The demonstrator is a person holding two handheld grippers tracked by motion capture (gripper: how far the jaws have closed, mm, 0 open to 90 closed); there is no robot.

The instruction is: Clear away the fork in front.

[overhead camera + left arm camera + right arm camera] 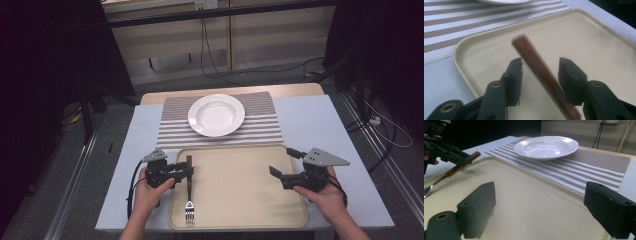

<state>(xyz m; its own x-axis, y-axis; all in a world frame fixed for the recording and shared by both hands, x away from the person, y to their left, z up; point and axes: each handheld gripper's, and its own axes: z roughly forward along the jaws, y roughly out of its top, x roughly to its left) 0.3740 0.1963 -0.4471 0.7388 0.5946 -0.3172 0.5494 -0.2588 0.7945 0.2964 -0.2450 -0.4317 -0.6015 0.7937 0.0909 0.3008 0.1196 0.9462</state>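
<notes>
On the near half of the table sits a beige tray (240, 190), with a striped placemat (265, 127) just beyond its far edge and a white plate (216, 115) resting on the mat, empty. Table top (320, 125) is pale blue-grey.

Your left gripper (186, 171) is at the tray's left edge, reaching in over the rim. Its jaws straddle the brown wooden handle of a fork (189, 192), which lies along the tray's left side with the tines pointing toward you and the handle end pointing toward the placemat. In the left gripper view the handle (536, 65) runs diagonally up through the gap and both jaws stand apart from it, with clear space on each side: released, not clamped on the fork. That view has the handle slightly blurred. From the right gripper view, the handle end (461, 166) looks lifted off the tray surface while the tines end stays low near the tray; can't tell whether the tines touch.

Your right gripper (281, 167) is at the tray's right edge, pointing left across the tray. Jaws spread wide, nothing between them, only bare tray below. In its own view the left gripper (439, 150) shows at far left with the fork.

Your hands (150, 192) grip both tools from the near side.
</notes>
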